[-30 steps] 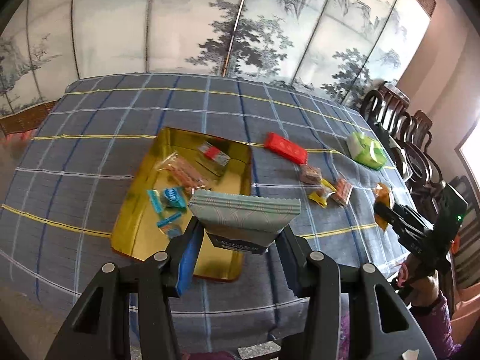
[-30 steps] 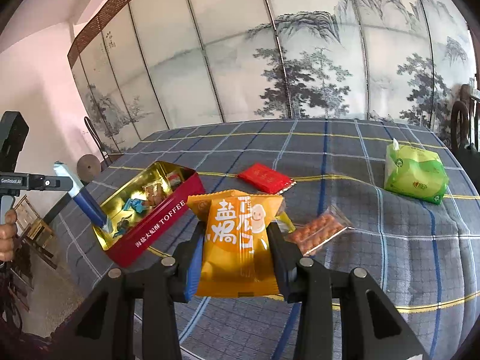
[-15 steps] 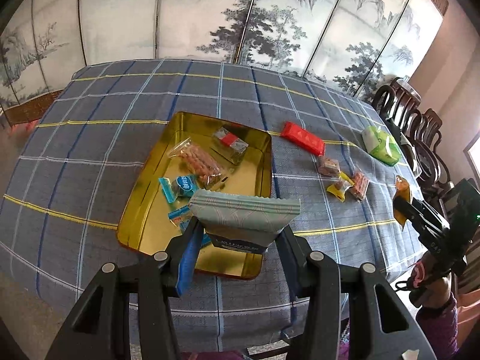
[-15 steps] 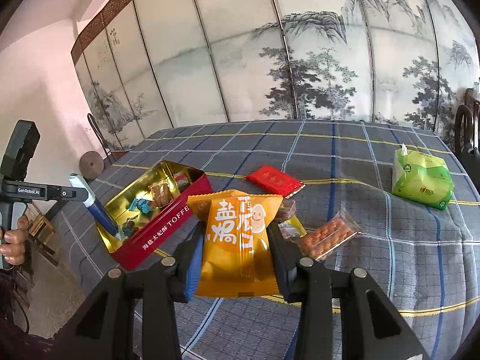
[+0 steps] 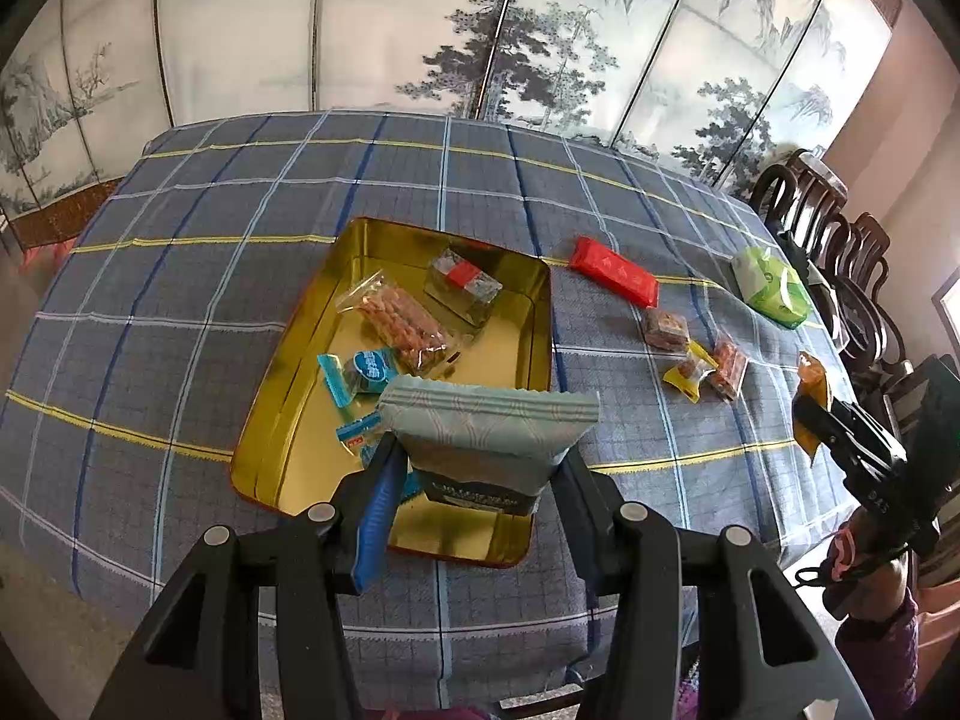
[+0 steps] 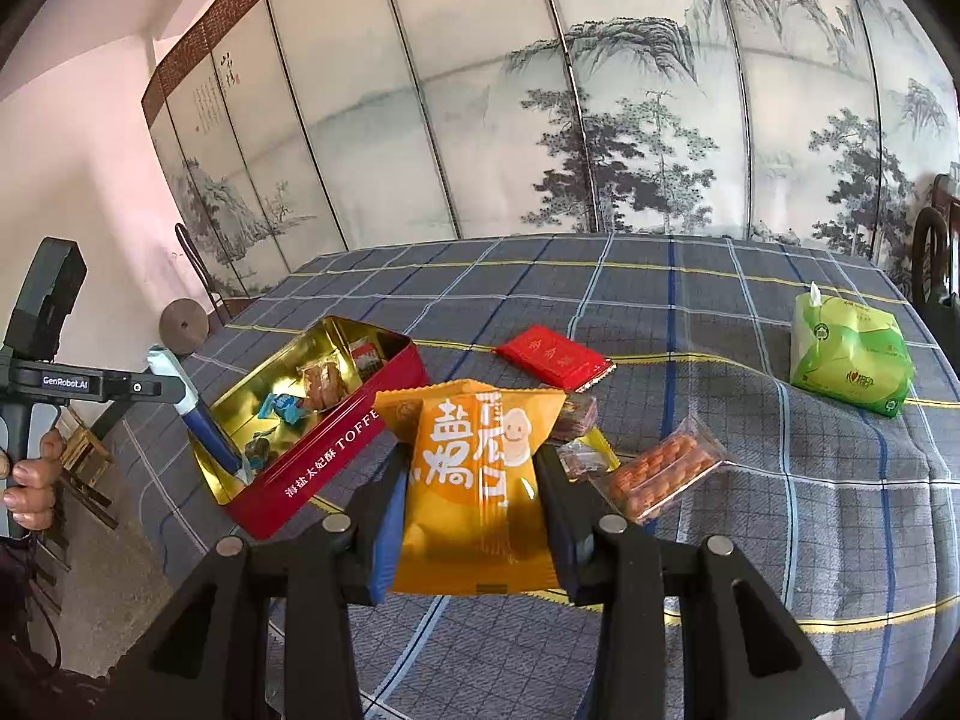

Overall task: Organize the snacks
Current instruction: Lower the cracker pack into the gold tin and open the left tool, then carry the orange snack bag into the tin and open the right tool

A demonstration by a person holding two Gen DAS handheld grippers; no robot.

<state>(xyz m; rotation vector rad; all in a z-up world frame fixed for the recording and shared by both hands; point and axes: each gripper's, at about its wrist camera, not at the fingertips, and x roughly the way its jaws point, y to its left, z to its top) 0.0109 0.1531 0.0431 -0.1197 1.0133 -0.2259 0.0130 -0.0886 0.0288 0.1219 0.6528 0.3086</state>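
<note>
My left gripper is shut on a pale blue-grey snack packet and holds it above the near end of the open toffee tin, gold inside. The tin is red outside and holds several wrapped snacks. My right gripper is shut on an orange snack packet, held above the table to the right of the tin. On the cloth lie a red packet, a clear peanut pack and small wrapped sweets.
A green tissue pack sits at the table's right. Dark wooden chairs stand along the right side. A painted folding screen stands behind the blue checked tablecloth.
My left gripper has risen and pulled back with its packet, so more of the table shows. My right gripper has lifted slightly with the orange packet.
</note>
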